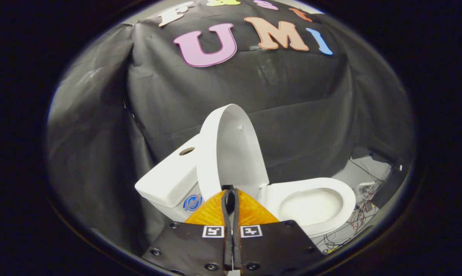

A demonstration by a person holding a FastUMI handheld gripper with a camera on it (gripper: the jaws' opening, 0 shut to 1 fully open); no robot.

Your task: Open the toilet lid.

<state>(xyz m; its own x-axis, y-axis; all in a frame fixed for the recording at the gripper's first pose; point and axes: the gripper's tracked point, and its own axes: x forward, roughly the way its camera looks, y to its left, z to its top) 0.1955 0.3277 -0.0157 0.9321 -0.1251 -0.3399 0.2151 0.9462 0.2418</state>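
White toilet lid (pixel 231 153) upright vs tank (pixel 169 180); hand-held gripper (pixel 230 195) fingers pressed together.

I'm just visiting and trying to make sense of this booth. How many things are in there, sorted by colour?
White: 1, the white ceramic toilet, its lid raised upright against the tank
Black: 1, the black cloth wall
Mixed colours: 1, the tangle of thin wires on the floor
Total: 3
The closed gripper sits just before the lid.
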